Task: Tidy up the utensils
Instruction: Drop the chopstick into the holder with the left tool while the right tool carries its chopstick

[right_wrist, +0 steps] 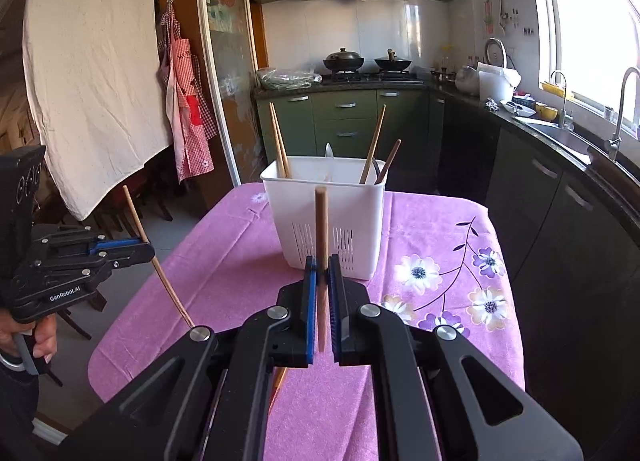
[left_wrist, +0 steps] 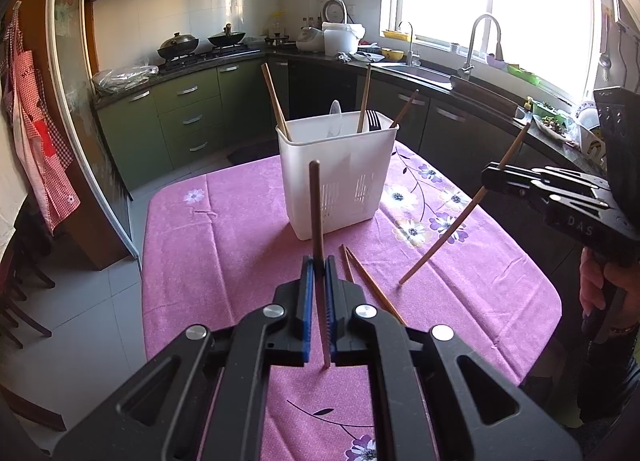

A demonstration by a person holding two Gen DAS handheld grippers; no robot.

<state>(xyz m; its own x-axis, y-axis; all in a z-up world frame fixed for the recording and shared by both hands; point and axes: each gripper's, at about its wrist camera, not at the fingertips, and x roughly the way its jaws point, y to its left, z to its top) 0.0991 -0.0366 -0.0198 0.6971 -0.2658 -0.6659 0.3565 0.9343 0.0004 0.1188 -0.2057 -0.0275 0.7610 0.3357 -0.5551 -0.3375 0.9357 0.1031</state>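
Observation:
A white utensil holder (left_wrist: 336, 177) (right_wrist: 326, 213) stands on the pink flowered tablecloth, holding several chopsticks, a fork and a white spoon. My left gripper (left_wrist: 319, 265) is shut on a dark brown chopstick (left_wrist: 316, 213), held upright in front of the holder; it also shows at the left of the right wrist view (right_wrist: 150, 251). My right gripper (right_wrist: 322, 265) is shut on a lighter chopstick (right_wrist: 321, 229), also upright; in the left wrist view it (left_wrist: 490, 177) holds that chopstick (left_wrist: 452, 229) slanted above the cloth. Two more chopsticks (left_wrist: 368, 281) lie on the cloth.
The table (left_wrist: 224, 245) (right_wrist: 432, 221) stands in a kitchen with green cabinets (left_wrist: 188, 117), a stove with woks (right_wrist: 364, 61), and a sink and faucet (left_wrist: 476, 45) under the window. An apron (right_wrist: 186, 101) hangs at the left.

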